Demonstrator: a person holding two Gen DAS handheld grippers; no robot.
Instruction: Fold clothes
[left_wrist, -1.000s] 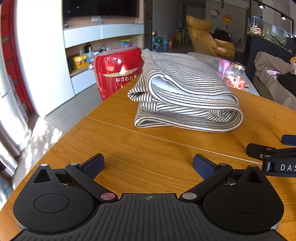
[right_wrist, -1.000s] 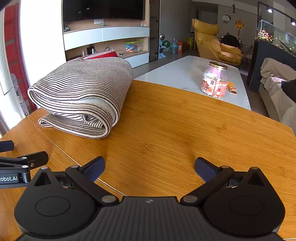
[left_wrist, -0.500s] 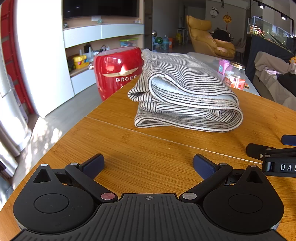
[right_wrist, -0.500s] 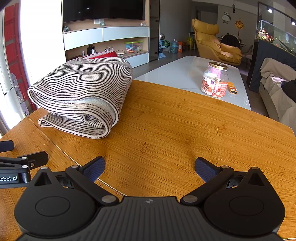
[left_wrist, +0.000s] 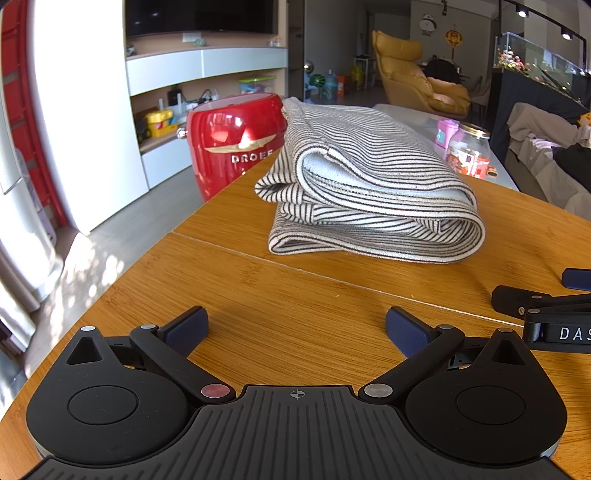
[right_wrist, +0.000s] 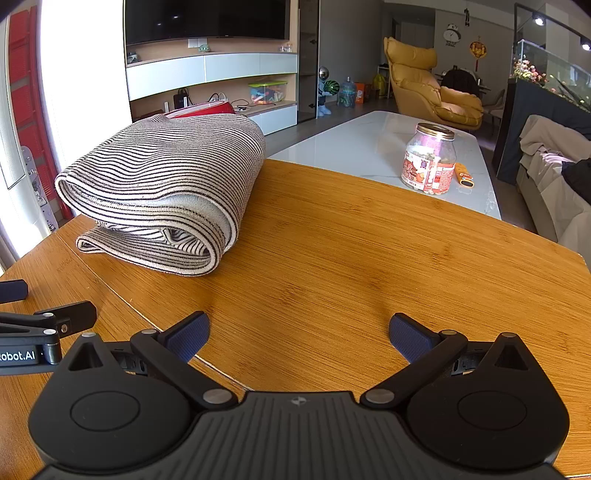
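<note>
Left wrist view, change: nothing differs from half a second ago; the striped cloth (left_wrist: 373, 192), bin and both tools sit where they were.
Left wrist view, pose: the left hand-held gripper (left_wrist: 295, 328) lies low over the wooden surface (left_wrist: 229, 291), level and pointing toward the cloth, well short of it; its blue fingers (left_wrist: 186, 326) are spread wide with only bare wood between them.
Left wrist view, cloth: folded into a thick bundle on the surface, its rounded fold toward the right; a red bin (left_wrist: 232, 144) stands behind the cloth's left end, beyond the surface edge.
Left wrist view, neighbour: the right hand-held gripper (left_wrist: 546, 310) pokes in at the right edge, apart from the cloth.

Right wrist view, change: again the same as before, no shift.
Right wrist view, pose: the right hand-held gripper (right_wrist: 299, 332) rests low and level, fingers (right_wrist: 410, 338) wide apart and holding nothing.
Right wrist view, cloth: the cloth (right_wrist: 166, 192) lies ahead to the left; a jar (right_wrist: 428, 162) stands on the white table (right_wrist: 354, 151) behind it to the right.
</note>
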